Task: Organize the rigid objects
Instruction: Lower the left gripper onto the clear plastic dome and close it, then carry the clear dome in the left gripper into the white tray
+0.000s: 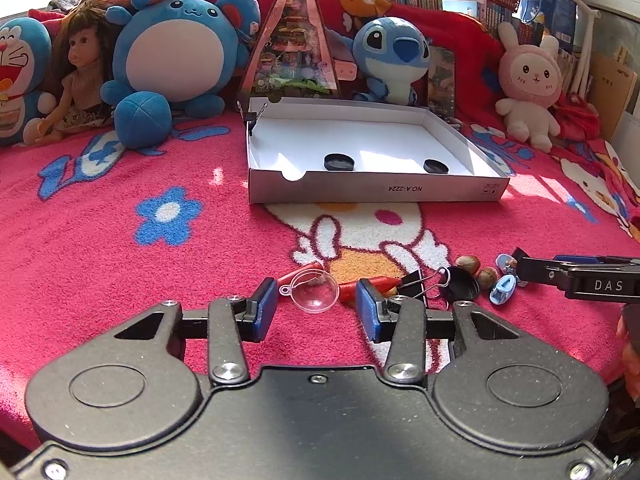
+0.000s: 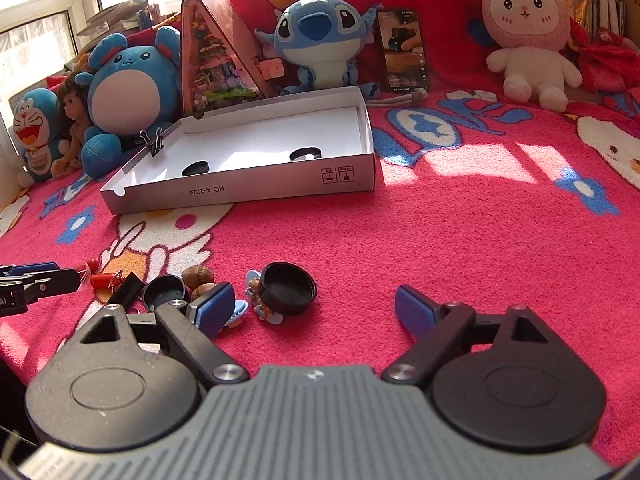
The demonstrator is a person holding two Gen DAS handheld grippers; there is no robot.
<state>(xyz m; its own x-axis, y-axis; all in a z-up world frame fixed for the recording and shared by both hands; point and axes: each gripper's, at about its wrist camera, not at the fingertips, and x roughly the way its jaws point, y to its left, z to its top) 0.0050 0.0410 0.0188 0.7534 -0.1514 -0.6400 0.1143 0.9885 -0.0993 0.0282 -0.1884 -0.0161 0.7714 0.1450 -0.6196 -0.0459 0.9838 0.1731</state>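
Note:
A white cardboard box lid (image 1: 372,190) (image 2: 240,194) lies on the pink blanket with two black caps (image 1: 339,162) (image 1: 435,166) in it. My left gripper (image 1: 316,304) is open and empty, its blue pads either side of a clear plastic lens (image 1: 314,292), with red pieces (image 1: 370,284), a black binder clip (image 1: 416,282) and a black cap (image 1: 462,284) just beyond. My right gripper (image 2: 316,308) is open and empty. A black cap (image 2: 288,288) leans on a small figurine (image 2: 256,300) between its fingers. Two nuts (image 2: 198,278) and another black cap (image 2: 164,292) lie to the left.
Plush toys (image 1: 176,52), a doll (image 1: 82,76), a triangular pink display box (image 1: 294,40) and a phone (image 2: 404,50) stand along the back. A binder clip (image 1: 252,116) is on the box's left wall. Small blue toy shoes (image 1: 503,288) lie near the right gripper's finger (image 1: 576,276).

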